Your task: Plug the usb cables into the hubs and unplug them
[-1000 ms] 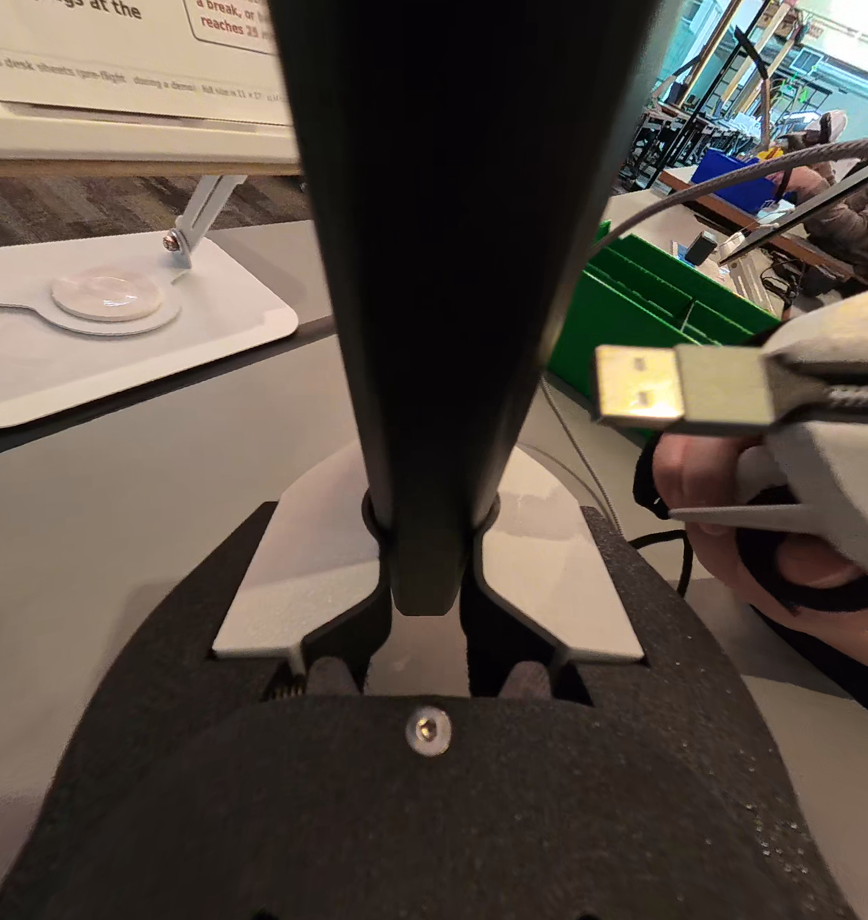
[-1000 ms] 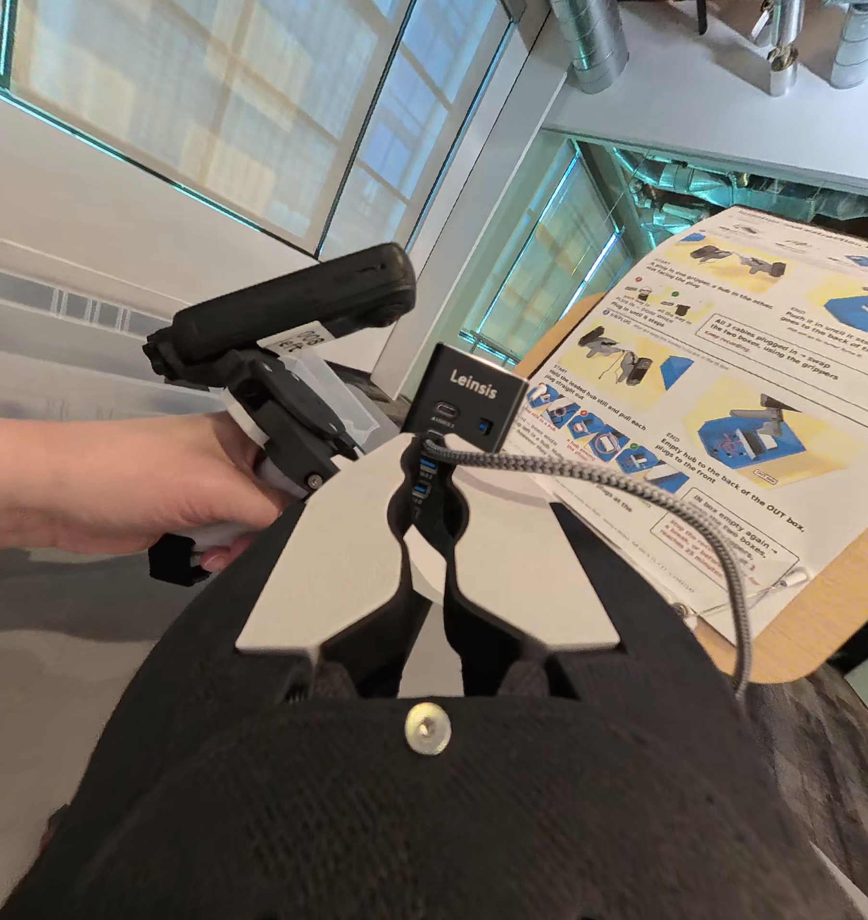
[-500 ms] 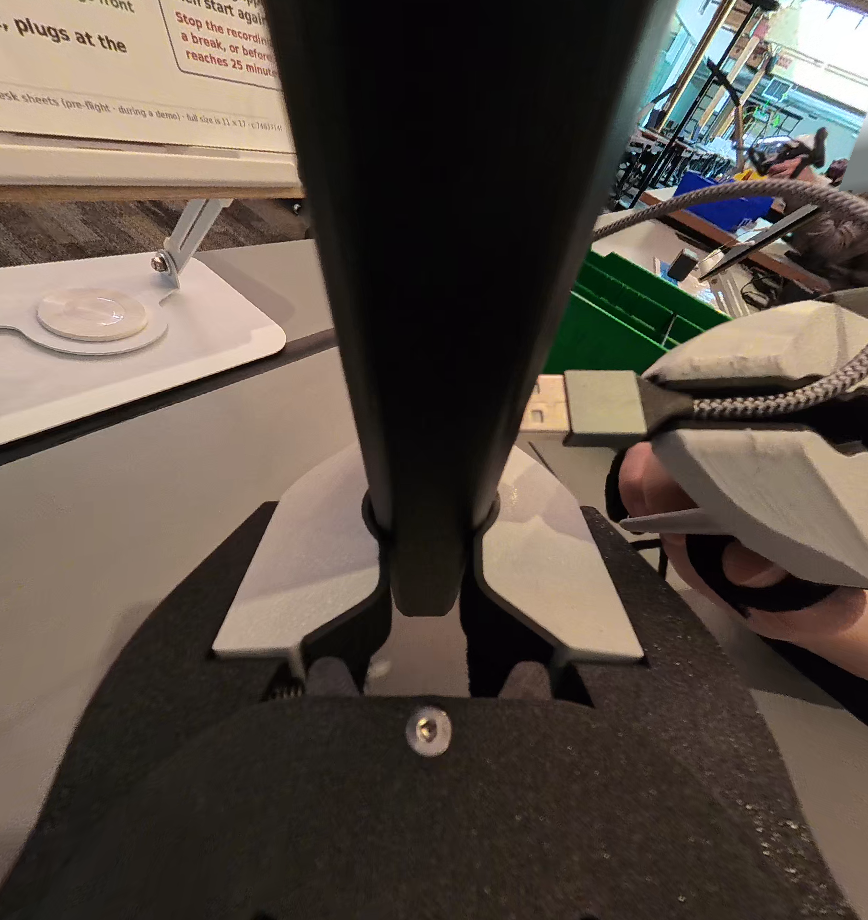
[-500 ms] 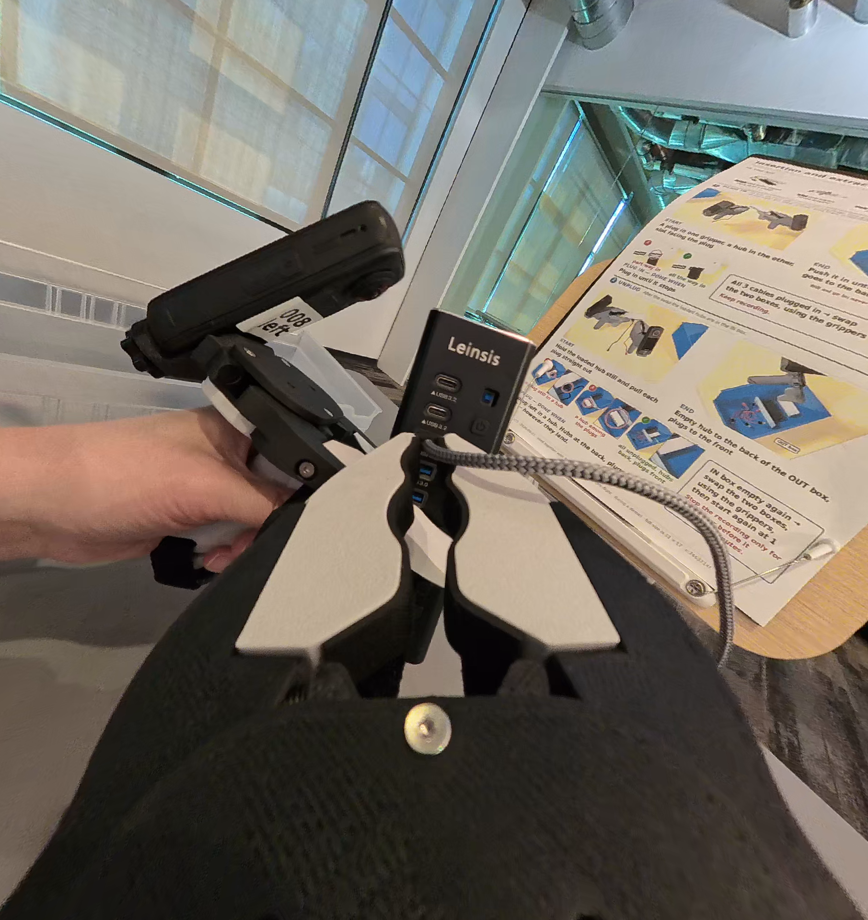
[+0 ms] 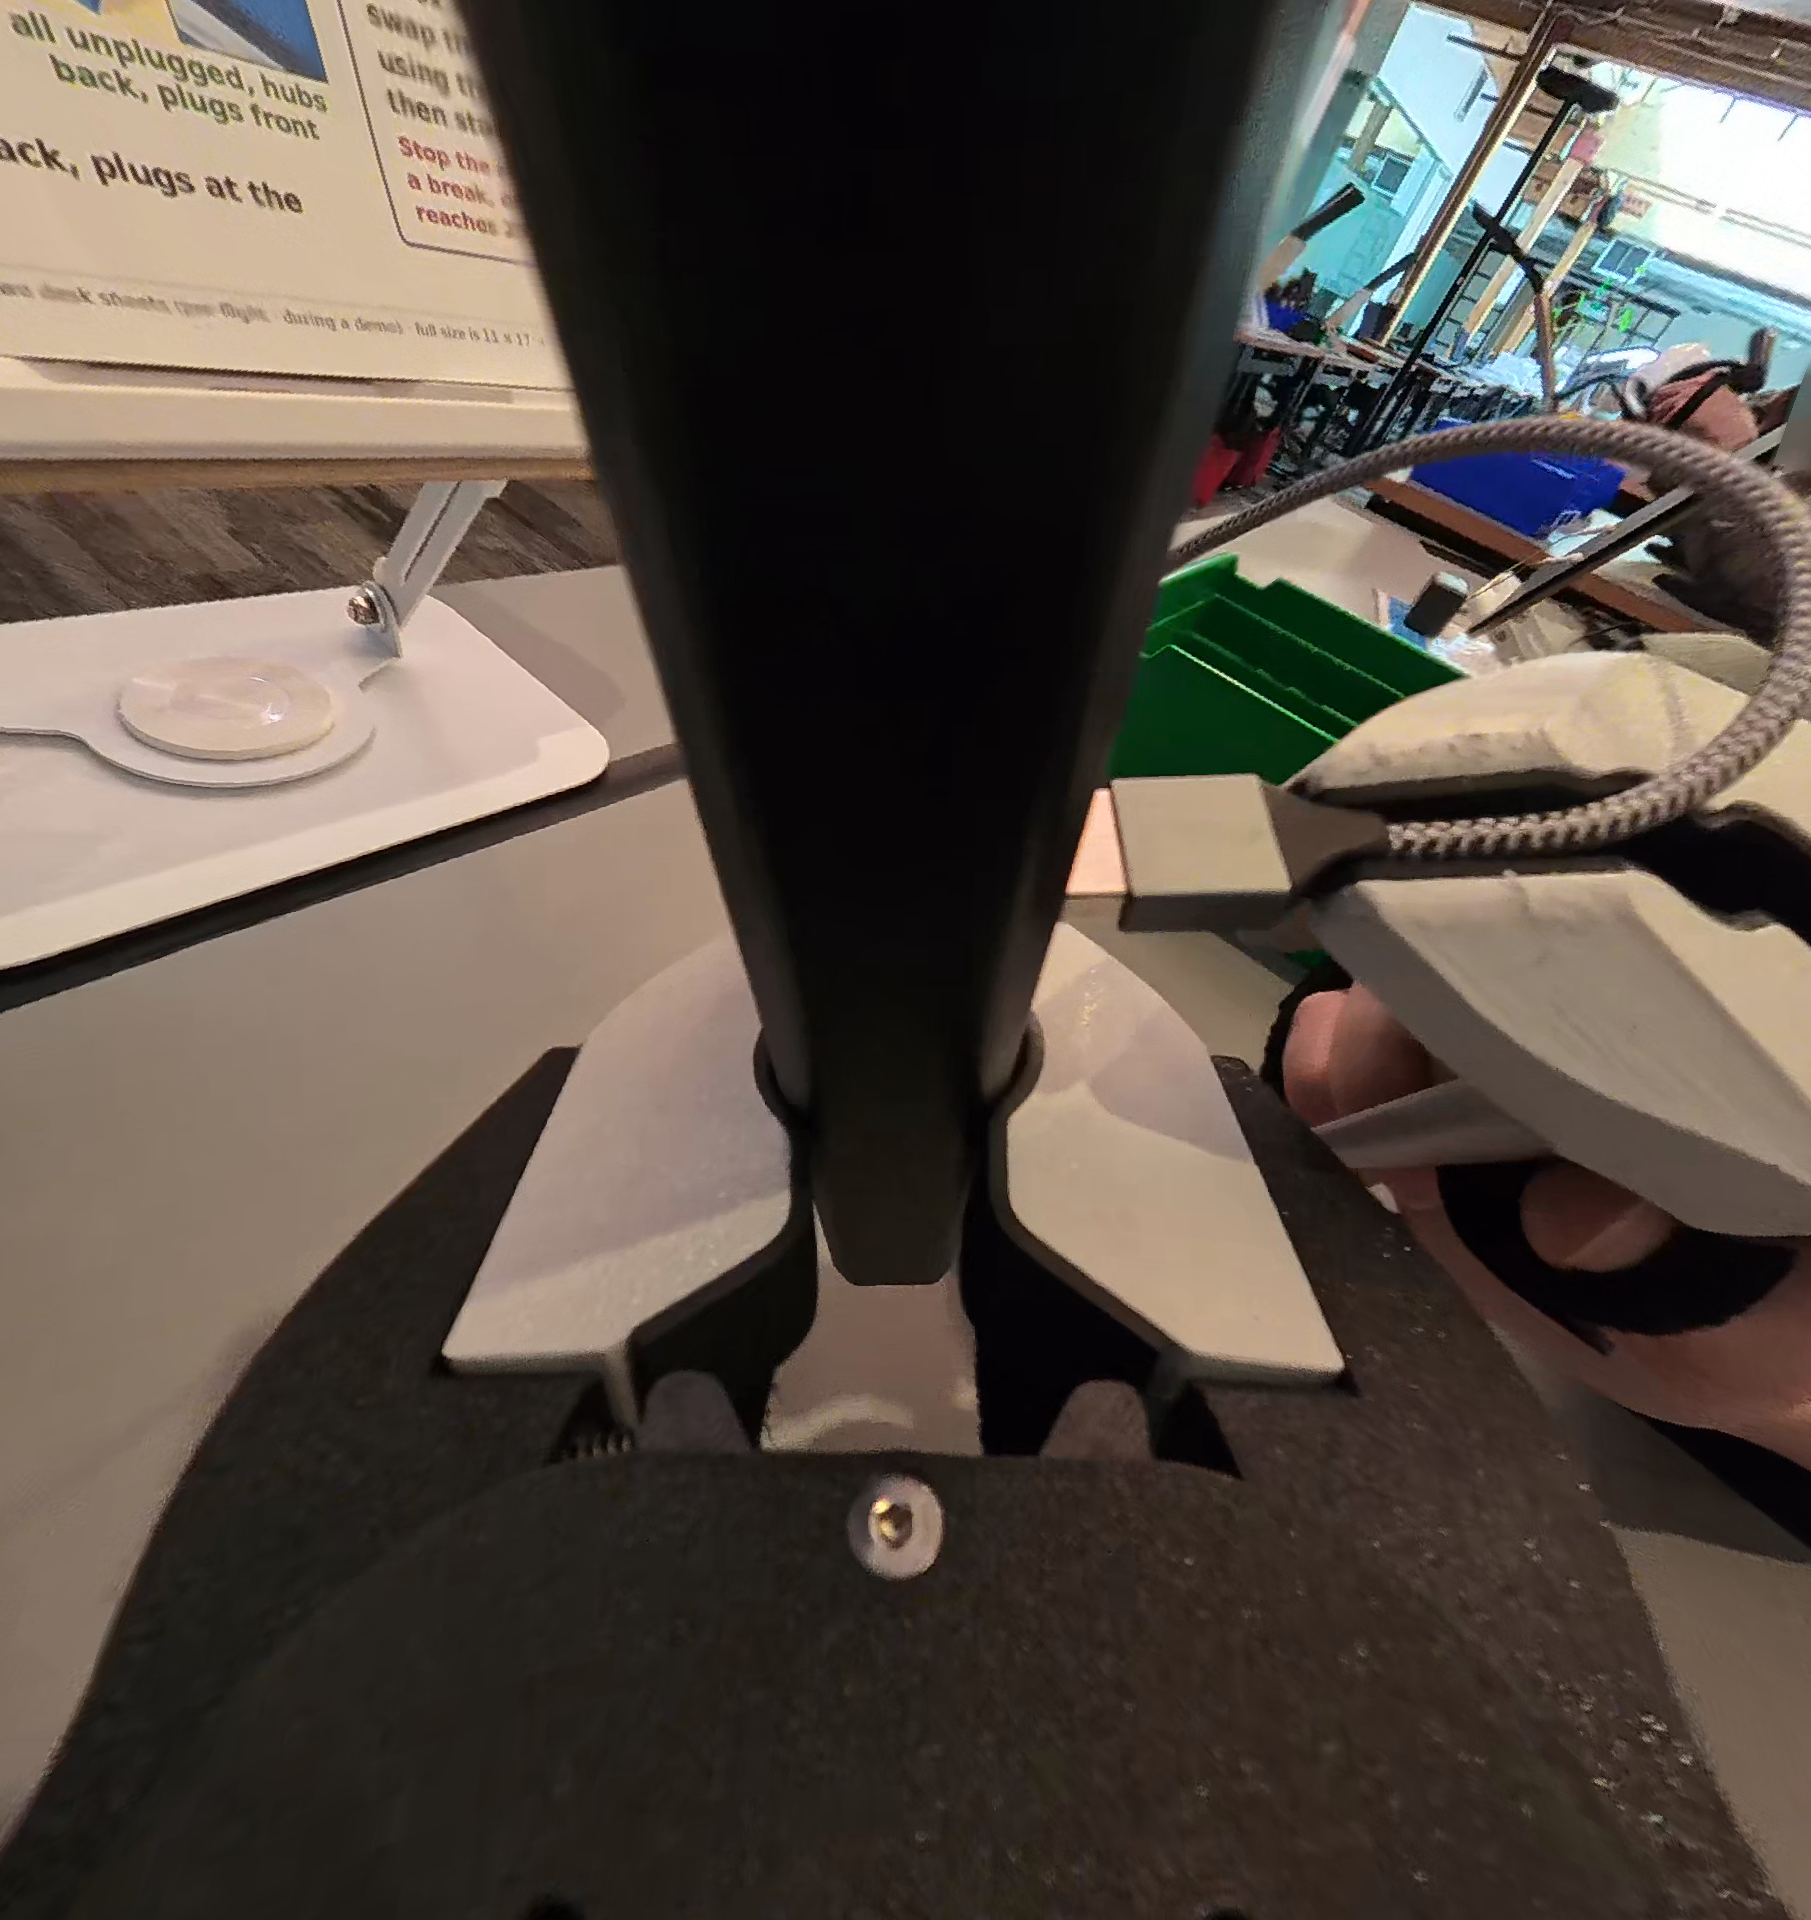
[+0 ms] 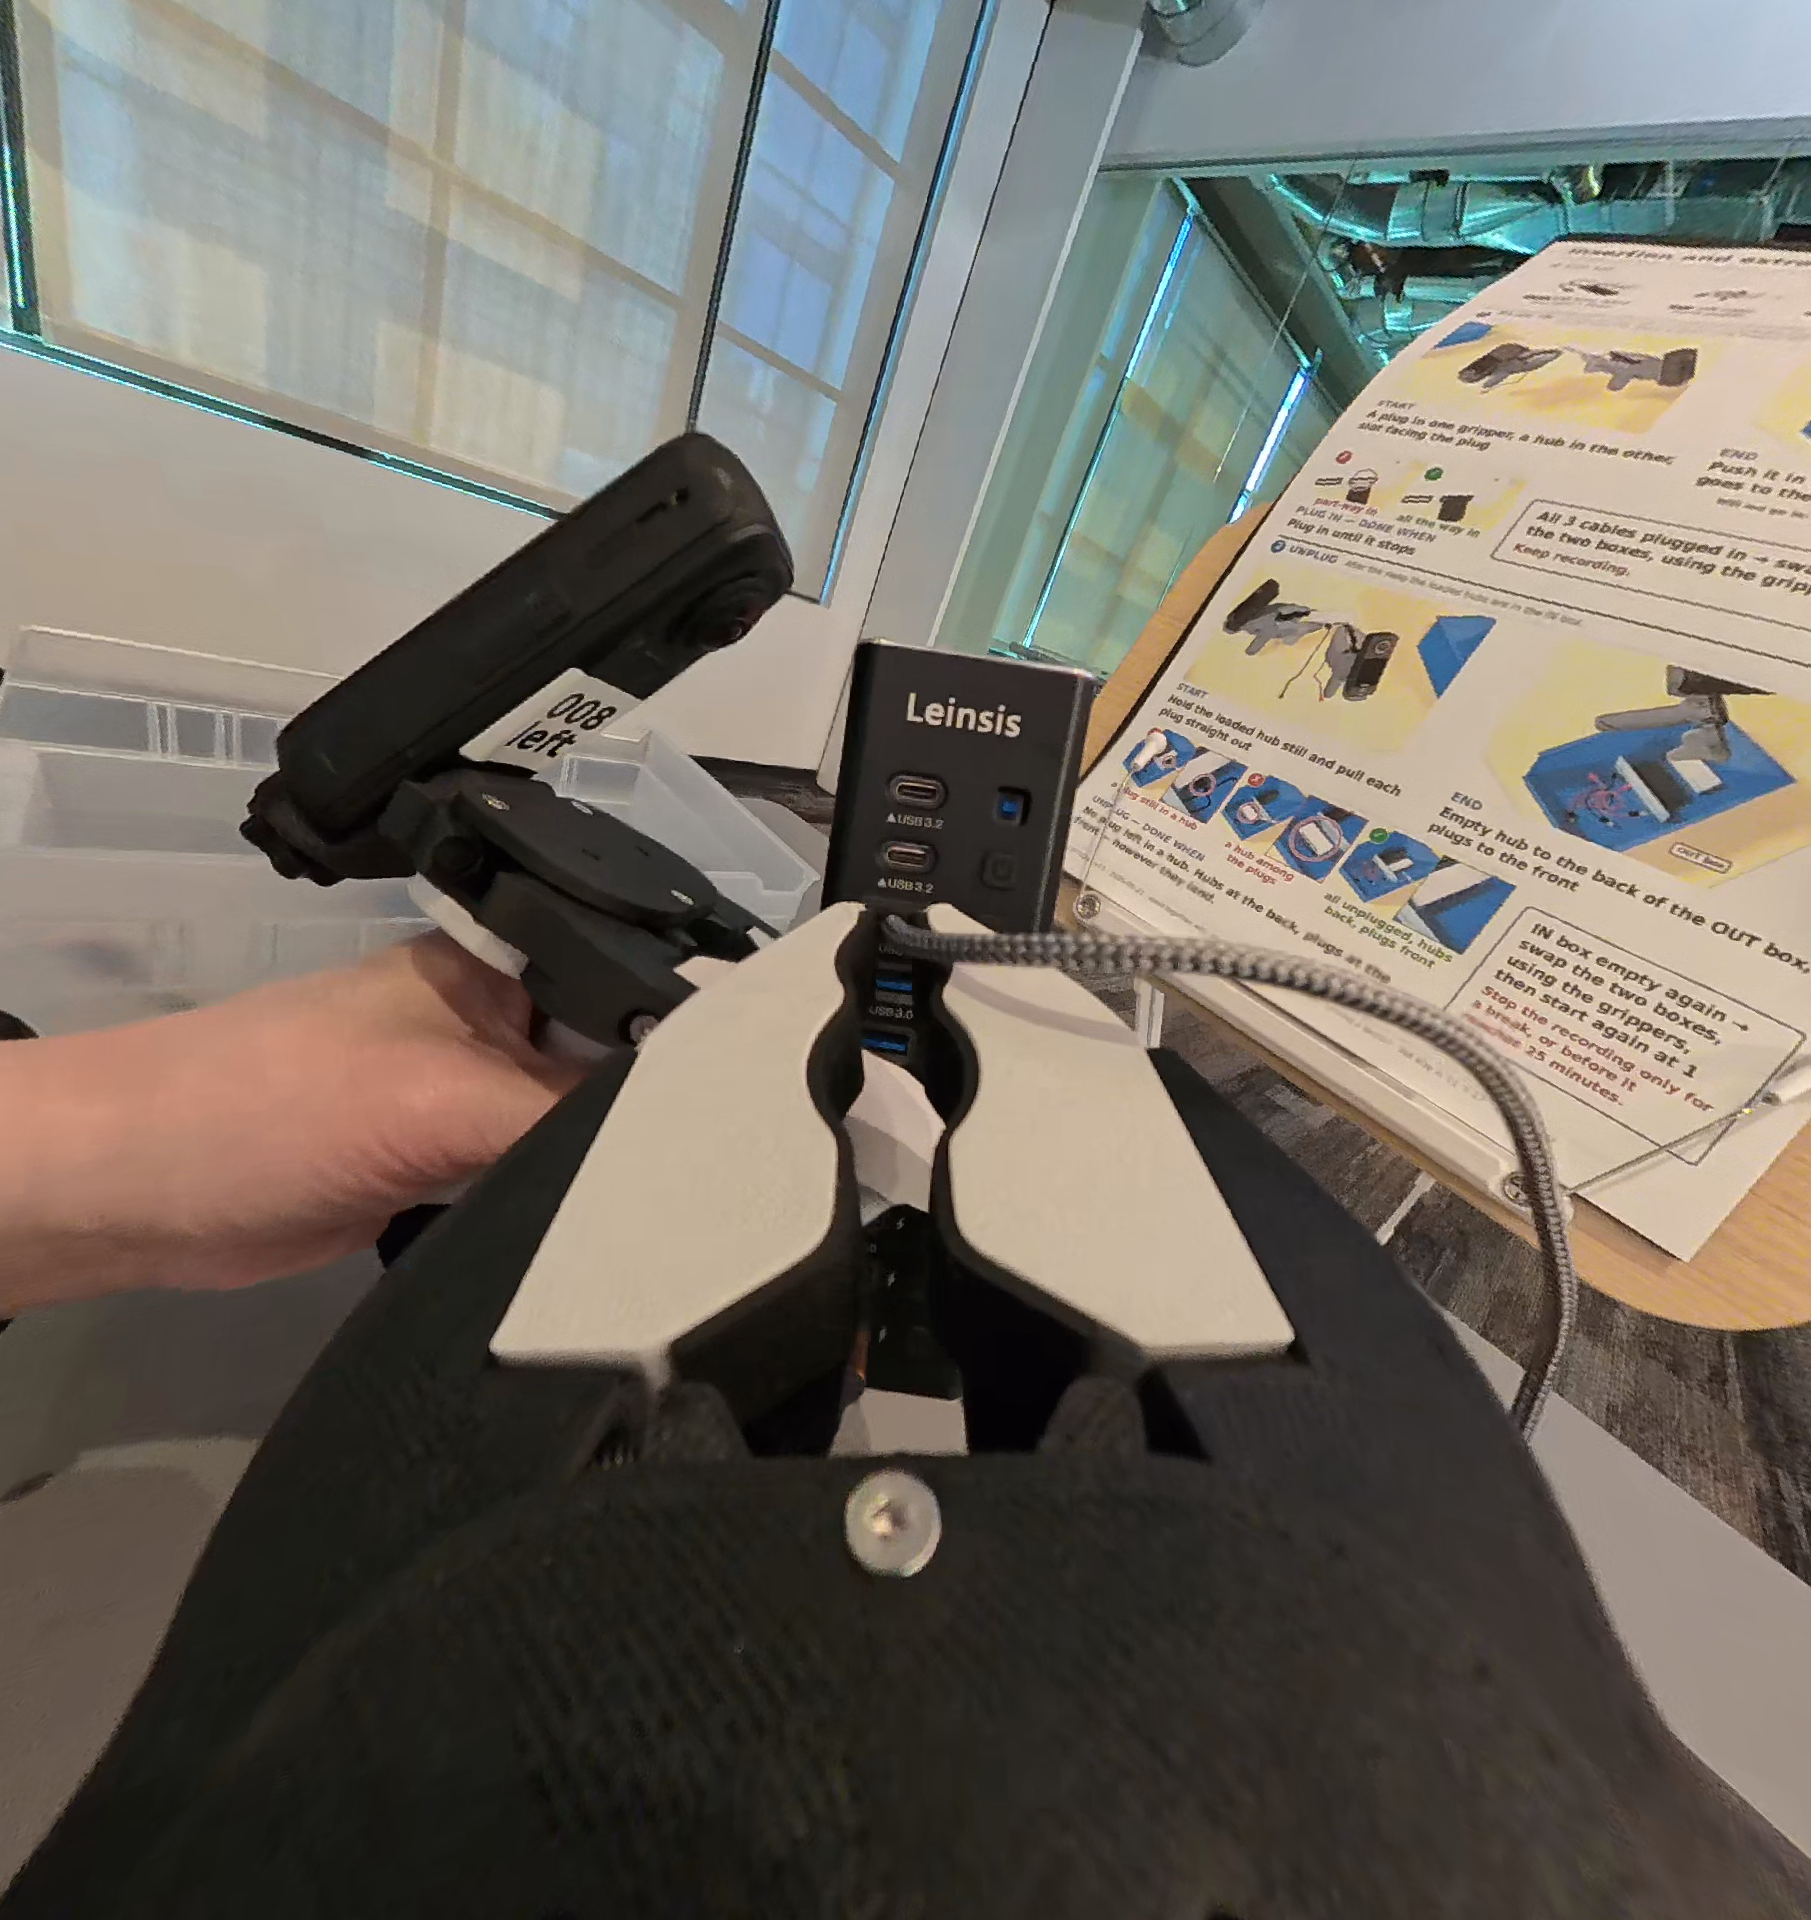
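My left gripper (image 5: pixel 896 1049) is shut on the lower end of a black USB hub (image 5: pixel 880 520) and holds it upright above the table. My right gripper (image 5: pixel 1296 852) comes in from the right, shut on a grey USB plug (image 5: pixel 1197 836). The plug's metal tip is at the hub's side, mostly hidden behind it. In the right wrist view, my right gripper (image 6: pixel 893 920) points at the hub's port face (image 6: pixel 958 779), level with its blue ports. The braided cable (image 6: pixel 1244 971) loops off to the right. I cannot tell how deep the plug sits.
An instruction sheet on a tilted wooden board (image 6: pixel 1503 779) stands behind the hub, on a white stand base (image 5: pixel 205 748). A green bin (image 5: pixel 1265 686) is at the back right. A clear plastic box (image 6: pixel 153 790) is at the left. A hand (image 6: pixel 257 1101) holds the left gripper. The left gripper's tips are roughly 8 cm from the right gripper's.
My right gripper has carried the plug left to the hub. The metal tip, fully in view a second ago, is now mostly hidden behind the hub. The hub has stayed gripped.
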Motion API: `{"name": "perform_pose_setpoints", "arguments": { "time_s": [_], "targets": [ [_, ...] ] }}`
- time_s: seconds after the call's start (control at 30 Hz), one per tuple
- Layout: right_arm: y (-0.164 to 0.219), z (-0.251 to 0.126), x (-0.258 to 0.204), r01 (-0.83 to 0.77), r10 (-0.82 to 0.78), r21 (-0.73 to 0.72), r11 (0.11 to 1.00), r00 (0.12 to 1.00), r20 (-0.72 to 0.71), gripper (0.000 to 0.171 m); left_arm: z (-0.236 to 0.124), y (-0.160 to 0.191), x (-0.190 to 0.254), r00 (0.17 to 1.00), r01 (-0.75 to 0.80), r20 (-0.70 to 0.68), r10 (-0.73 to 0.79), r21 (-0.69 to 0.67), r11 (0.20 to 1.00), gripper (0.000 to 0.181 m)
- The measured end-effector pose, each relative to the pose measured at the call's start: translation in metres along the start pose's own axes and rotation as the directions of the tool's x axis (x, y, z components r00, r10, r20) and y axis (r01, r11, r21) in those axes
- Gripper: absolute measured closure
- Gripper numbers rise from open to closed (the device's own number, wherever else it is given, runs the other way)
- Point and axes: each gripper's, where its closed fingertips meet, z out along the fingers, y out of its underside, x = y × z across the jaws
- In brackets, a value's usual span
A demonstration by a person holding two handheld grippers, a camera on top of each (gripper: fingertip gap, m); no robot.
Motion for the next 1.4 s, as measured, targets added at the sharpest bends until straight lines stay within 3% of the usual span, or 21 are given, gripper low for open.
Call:
{"name": "perform_pose_setpoints", "arguments": {
  "time_s": [0.43, 0.73, 1.1, 1.4],
  "targets": [
    [0.000, 0.000, -0.003, -0.012, 0.012, -0.008, 1.000, 0.998, 0.060, 0.163, -0.005, -0.006, -0.003, 0.994, -0.089, 0.065, 0.088, 0.021, 0.996, 0.151],
    [0.002, -0.001, 0.003, -0.059, 0.060, -0.021, 0.998, 0.996, 0.062, 0.163, -0.007, -0.002, -0.009, 0.949, -0.254, 0.175, 0.263, -0.074, 0.964, 0.149],
    [0.005, 0.003, 0.001, -0.074, 0.076, -0.026, 0.997, 0.993, 0.094, 0.164, -0.011, -0.006, -0.022, 0.930, -0.250, 0.255, 0.263, -0.082, 0.965, 0.151],
    [0.016, -0.001, -0.027, 0.007, 0.113, -0.342, 0.940, 0.937, 0.330, 0.162, -0.029, -0.021, -0.039, 0.918, -0.239, 0.319, 0.236, -0.030, 0.971, 0.152]
  ]
}}
